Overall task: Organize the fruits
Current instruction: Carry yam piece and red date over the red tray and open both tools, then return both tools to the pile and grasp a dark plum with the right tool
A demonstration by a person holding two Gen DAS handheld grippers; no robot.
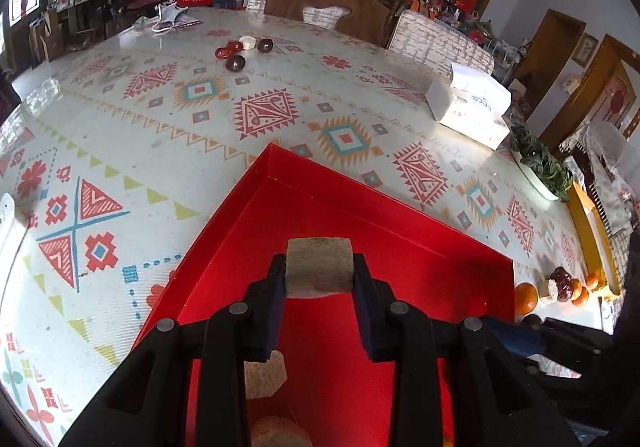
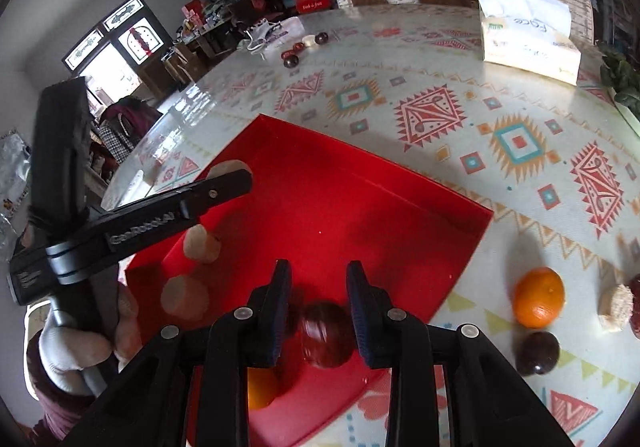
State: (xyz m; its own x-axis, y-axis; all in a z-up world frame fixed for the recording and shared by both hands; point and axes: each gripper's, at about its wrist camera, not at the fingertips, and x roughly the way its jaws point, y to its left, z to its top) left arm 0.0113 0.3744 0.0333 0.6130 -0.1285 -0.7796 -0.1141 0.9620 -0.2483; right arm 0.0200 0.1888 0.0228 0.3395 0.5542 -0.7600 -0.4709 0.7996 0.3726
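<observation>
Patterned tabletop (image 1: 168, 135) carries a red tray (image 1: 420, 271); the left gripper (image 1: 320, 271) above it clamps a tan cylinder (image 1: 319, 267). Beyond it, a tissue pack (image 1: 468, 103) reads "Face" upside down. Over the tray's near corner, the right gripper (image 2: 320, 311) pinches a dark red fruit (image 2: 326, 339), blurred, an orange (image 2: 538, 297) to its right.

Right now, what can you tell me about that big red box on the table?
The red box is a wide, shallow tray with low upright walls and a glossy red floor, likely cardboard. It lies flat on the patterned tablecloth, one corner pointing toward the far side of the table. Inside lie two pale tan chunks and an orange. The left tongs hold another tan chunk above it, and the right tongs hold a dark red round fruit over it.
</observation>
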